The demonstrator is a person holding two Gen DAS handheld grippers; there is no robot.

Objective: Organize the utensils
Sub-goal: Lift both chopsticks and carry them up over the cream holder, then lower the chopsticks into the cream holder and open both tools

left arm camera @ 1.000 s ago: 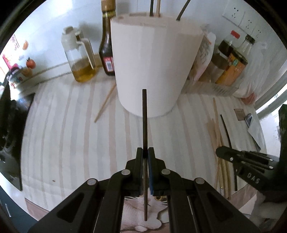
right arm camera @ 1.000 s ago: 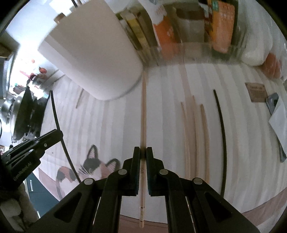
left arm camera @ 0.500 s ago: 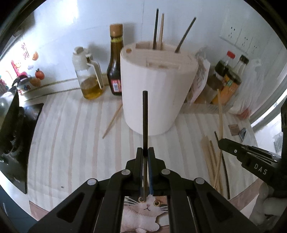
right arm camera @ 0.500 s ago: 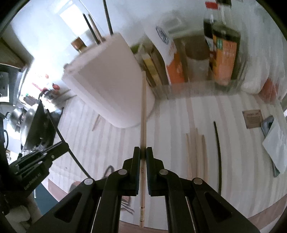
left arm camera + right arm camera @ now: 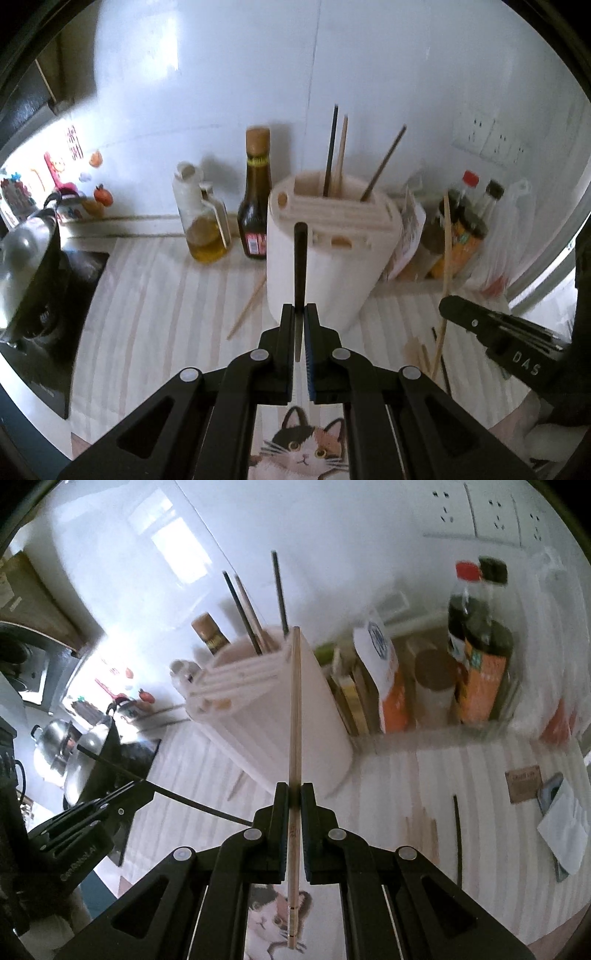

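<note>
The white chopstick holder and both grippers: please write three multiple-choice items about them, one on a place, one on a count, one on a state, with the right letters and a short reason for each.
1. Where does the brown-capped dark bottle stand relative to the white holder, in the left wrist view?
A. to its left
B. to its right
C. inside it

2. How many chopsticks stand in the holder?
A. one
B. three
C. six

3. What does the right gripper hold?
A. nothing, it is open
B. a dark chopstick
C. a light wooden chopstick

Answers:
1 A: the bottle stands beside the holder's left wall, next to the oil jug.
2 B: two dark sticks and one light stick rise from its top.
3 C: its fingers are closed on the pale stick, while the left gripper clamps the dark chopstick.
</note>
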